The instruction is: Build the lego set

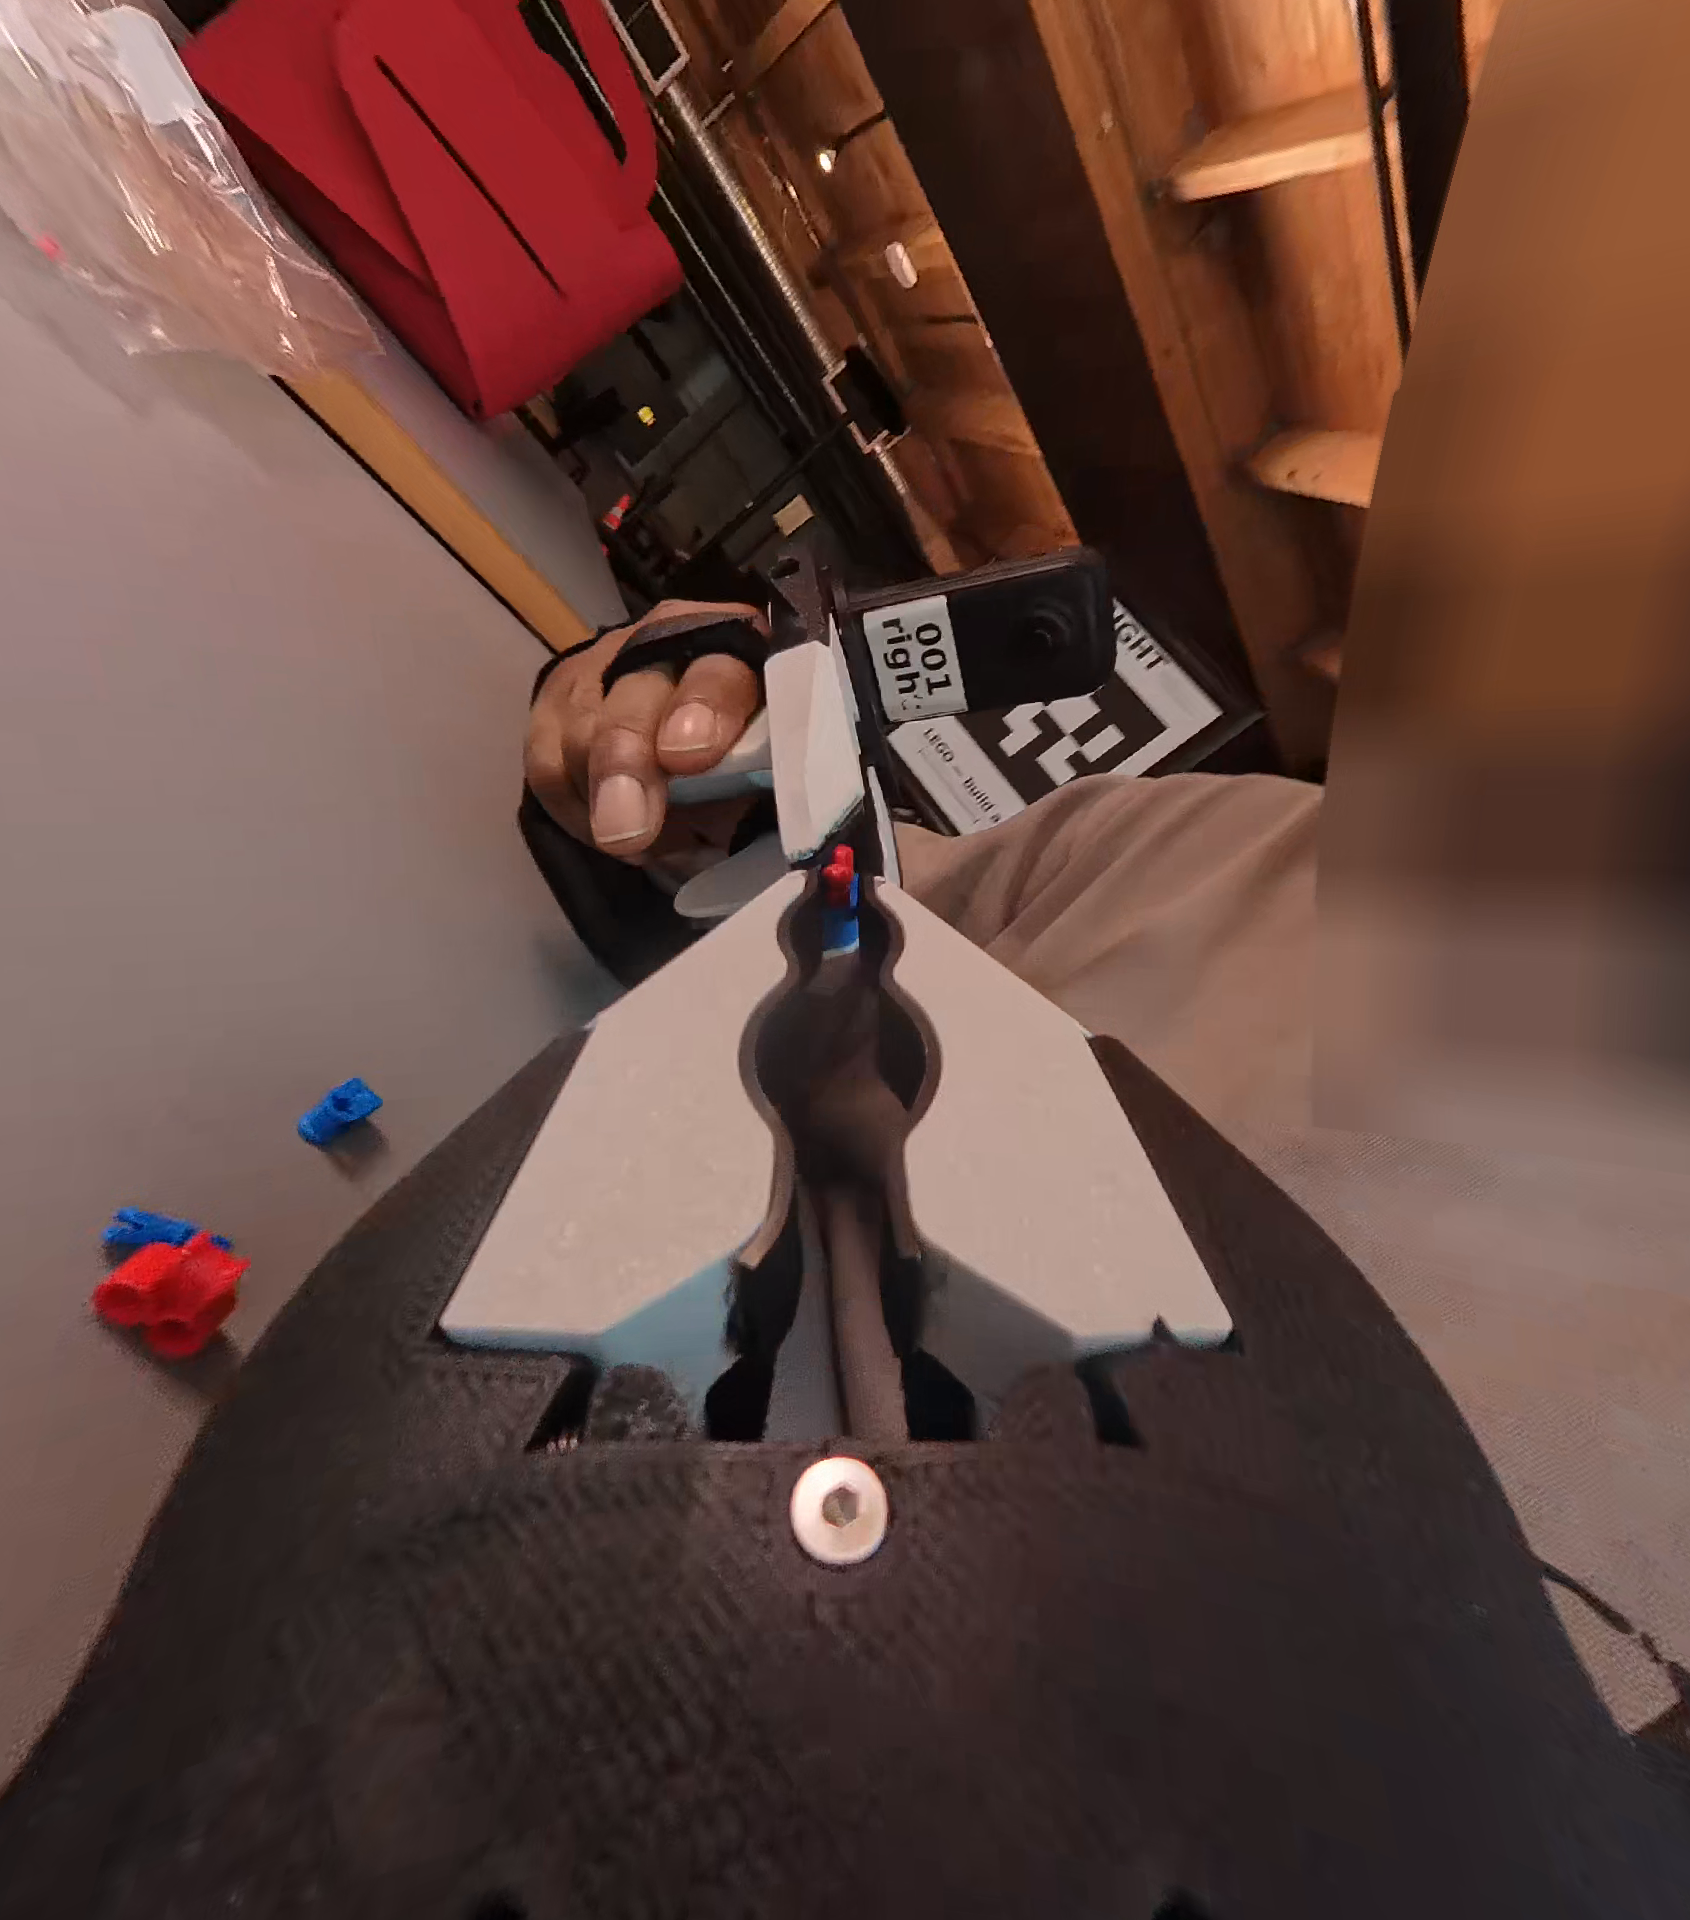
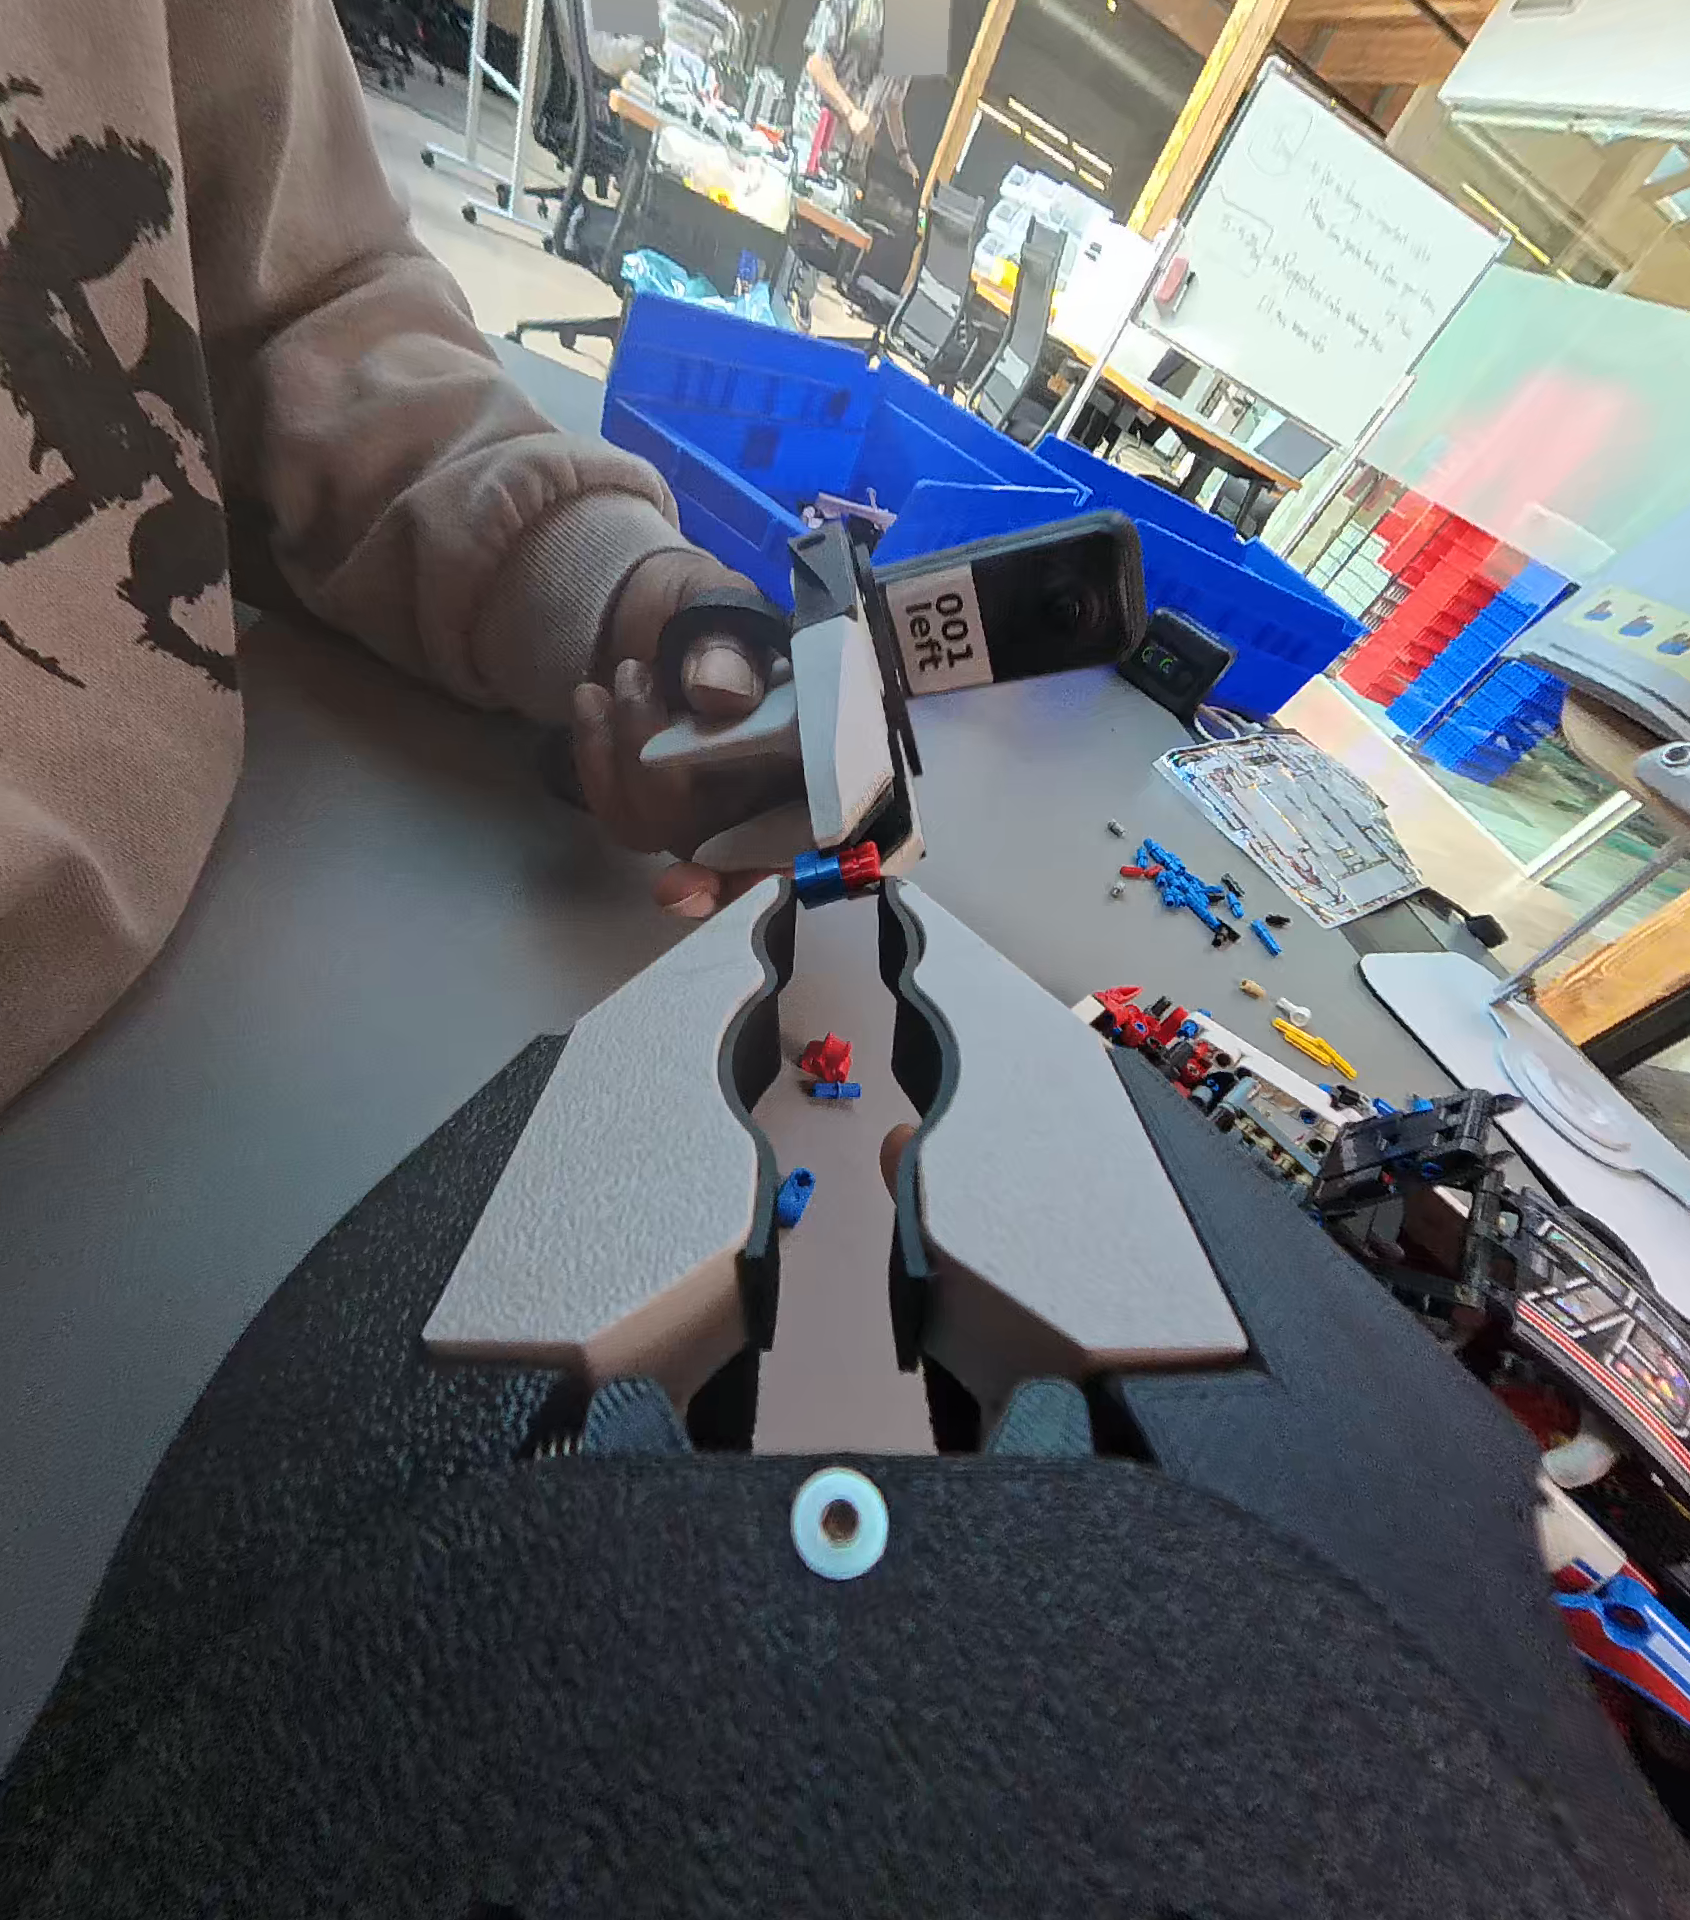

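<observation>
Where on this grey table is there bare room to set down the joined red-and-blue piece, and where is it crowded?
Free: the grey table between the person's sleeve and the right tongs, short of the loose red and blue pieces. Crowded: the far side, with the scattered small parts, the plastic bag and the part-built car.

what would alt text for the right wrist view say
Two grippers meet tip to tip over a grey table: the left gripper holds a small blue and red lego piece at the right gripper. Loose lego pieces lie beyond.
</observation>
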`<move>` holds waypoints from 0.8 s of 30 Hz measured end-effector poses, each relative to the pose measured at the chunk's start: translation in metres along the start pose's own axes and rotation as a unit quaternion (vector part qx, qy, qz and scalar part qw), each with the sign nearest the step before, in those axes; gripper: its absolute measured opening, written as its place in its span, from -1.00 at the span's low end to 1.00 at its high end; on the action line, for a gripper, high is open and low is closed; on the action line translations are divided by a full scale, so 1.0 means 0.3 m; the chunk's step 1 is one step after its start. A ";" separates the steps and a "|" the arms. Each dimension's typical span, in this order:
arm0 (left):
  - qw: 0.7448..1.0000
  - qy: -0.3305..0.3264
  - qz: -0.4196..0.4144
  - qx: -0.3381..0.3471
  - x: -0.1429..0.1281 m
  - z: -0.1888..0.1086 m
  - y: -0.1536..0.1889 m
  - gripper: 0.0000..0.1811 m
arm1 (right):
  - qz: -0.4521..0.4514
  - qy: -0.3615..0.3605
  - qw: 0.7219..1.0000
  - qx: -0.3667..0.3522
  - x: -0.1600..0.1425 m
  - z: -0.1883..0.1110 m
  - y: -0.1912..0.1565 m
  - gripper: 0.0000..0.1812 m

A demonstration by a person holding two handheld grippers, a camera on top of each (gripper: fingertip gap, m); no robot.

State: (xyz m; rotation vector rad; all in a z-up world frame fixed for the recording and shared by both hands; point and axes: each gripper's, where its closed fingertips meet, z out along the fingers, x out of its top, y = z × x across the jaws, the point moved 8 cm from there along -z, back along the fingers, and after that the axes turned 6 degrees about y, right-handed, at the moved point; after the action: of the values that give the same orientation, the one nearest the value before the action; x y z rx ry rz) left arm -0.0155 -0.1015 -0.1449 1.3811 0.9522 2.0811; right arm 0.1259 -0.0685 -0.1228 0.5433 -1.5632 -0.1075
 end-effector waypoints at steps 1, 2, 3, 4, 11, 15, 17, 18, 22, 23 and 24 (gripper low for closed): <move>0.999 -0.011 0.029 0.014 0.002 -0.003 0.002 -0.96 | 0.000 -0.009 1.000 0.003 -0.006 0.001 0.000 -0.86; 0.997 -0.023 0.061 0.031 0.003 -0.005 0.002 -0.96 | 0.003 -0.020 1.000 0.007 -0.014 0.000 0.001 -0.85; 0.993 -0.036 0.099 0.052 0.003 -0.008 0.001 -0.96 | 0.008 -0.033 0.999 0.012 -0.023 -0.002 0.003 -0.83; 0.986 -0.056 0.141 0.071 -0.004 -0.008 -0.001 -0.96 | 0.019 -0.049 0.998 0.024 -0.035 -0.005 0.002 -0.81; 0.882 -0.222 0.380 0.166 -0.106 0.034 -0.020 -0.96 | 0.084 -0.200 0.971 0.104 -0.148 0.000 -0.046 -0.88; 0.829 -0.297 0.431 0.198 -0.152 0.040 -0.041 -0.96 | 0.090 -0.216 0.963 0.133 -0.153 0.020 -0.074 -0.89; 0.813 -0.325 0.436 0.206 -0.170 0.042 -0.050 -0.96 | 0.089 -0.231 0.960 0.134 -0.160 0.029 -0.078 -0.89; 0.809 -0.331 0.439 0.209 -0.174 0.043 -0.053 -0.95 | 0.084 -0.240 0.958 0.135 -0.164 0.034 -0.080 -0.88; 0.811 -0.335 0.427 0.216 -0.171 0.038 -0.055 -0.96 | 0.083 -0.256 0.952 0.143 -0.162 0.049 -0.081 -0.91; 0.811 -0.337 0.425 0.219 -0.170 0.037 -0.055 -0.95 | 0.084 -0.260 0.951 0.145 -0.161 0.051 -0.080 -0.91; 0.810 -0.338 0.425 0.221 -0.169 0.036 -0.056 -0.95 | 0.084 -0.264 0.950 0.146 -0.161 0.053 -0.078 -0.90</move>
State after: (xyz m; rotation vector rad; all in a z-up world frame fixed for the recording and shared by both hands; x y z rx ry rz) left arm 0.0143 -0.1230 -0.1853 2.9529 0.5342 1.5956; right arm 0.1154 -0.0739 -0.1775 0.6416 -2.1634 0.1230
